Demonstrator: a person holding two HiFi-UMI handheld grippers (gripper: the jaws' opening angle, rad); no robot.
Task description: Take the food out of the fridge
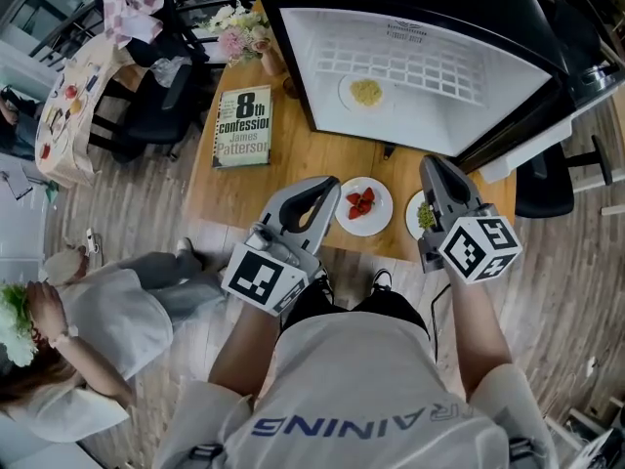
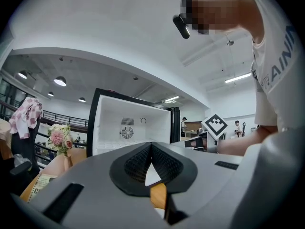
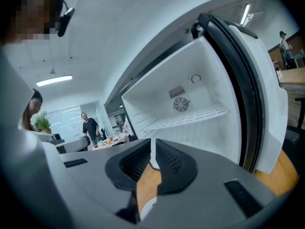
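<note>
A small black fridge (image 1: 420,66) stands open on the wooden table (image 1: 293,154); inside it lies a white plate of pale yellow food (image 1: 366,92). On the table in front are a plate of strawberries (image 1: 363,205) and a plate of green food (image 1: 420,215), the latter half hidden under my right gripper. My left gripper (image 1: 330,184) hovers just left of the strawberry plate, its jaws together and empty (image 2: 151,149). My right gripper (image 1: 433,164) points at the fridge interior (image 3: 190,109), its tips meeting with nothing between them (image 3: 152,149).
A paperback book (image 1: 243,127) lies on the table's left part, with a flower vase (image 1: 239,29) behind it. A dark chair (image 1: 156,96) stands left of the table. A person (image 1: 88,320) sits on the floor at lower left. The fridge door (image 1: 547,115) hangs open to the right.
</note>
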